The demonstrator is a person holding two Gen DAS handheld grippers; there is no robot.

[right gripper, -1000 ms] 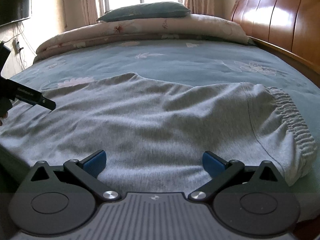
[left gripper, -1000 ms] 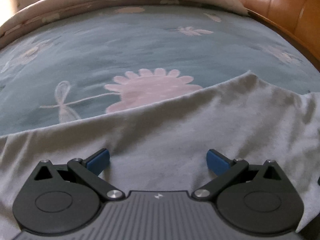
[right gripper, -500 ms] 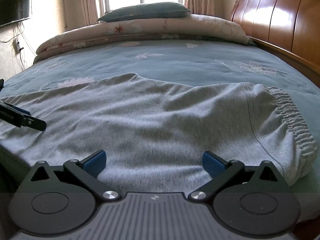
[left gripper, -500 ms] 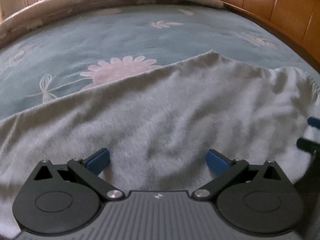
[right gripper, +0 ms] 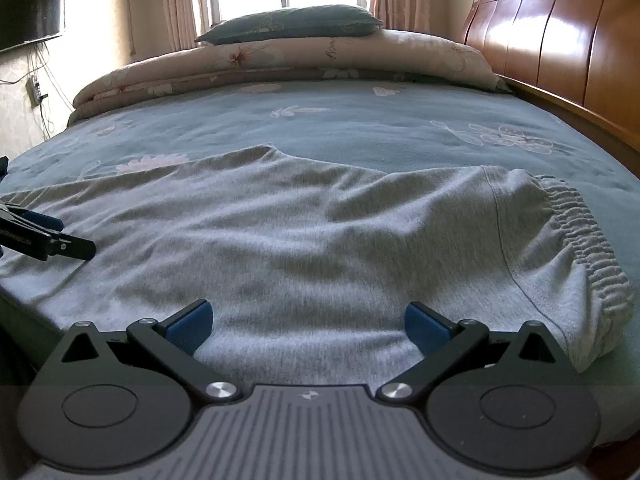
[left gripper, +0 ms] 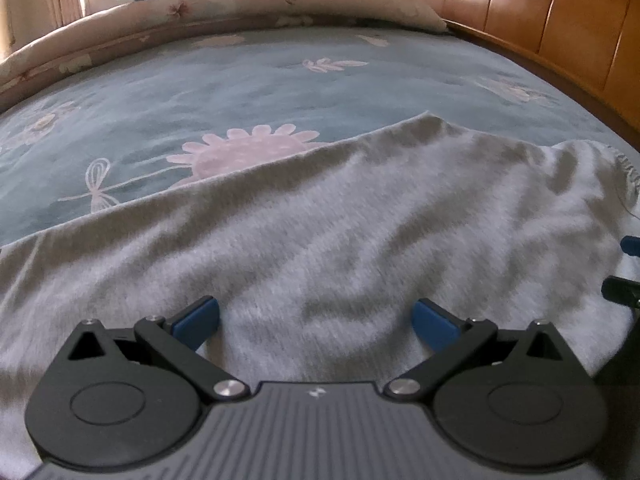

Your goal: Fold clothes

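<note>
A pair of grey trousers (right gripper: 320,236) lies spread across the near edge of the bed (right gripper: 360,128), on a blue-green sheet printed with pale pink flowers. The gathered elastic waistband (right gripper: 588,240) sits at the right end of the garment, bunched and curving down toward the mattress edge; the legs run off to the left. The cloth is wrinkled in soft ridges through the middle.

The right tool (right gripper: 308,322) hovers low over the trousers at the near hem side, its blue-padded fingers (right gripper: 188,324) spread wide apart with nothing between them. The left tool (left gripper: 316,320) is likewise spread wide over the grey fabric further along the legs, pinching nothing. From the right wrist view the left tool also shows at the left border (right gripper: 48,236), its black fingertip close above the cloth; whether it touches the fabric is hard to say at that angle. In the left wrist view a blue pad and black finger of the right tool peek in at the right border (left gripper: 630,268).

At the far end of the bed a folded floral quilt (right gripper: 280,60) lies across the width with a dark green pillow (right gripper: 292,24) on top. A polished wooden headboard (right gripper: 560,40) stands along the right side.
</note>
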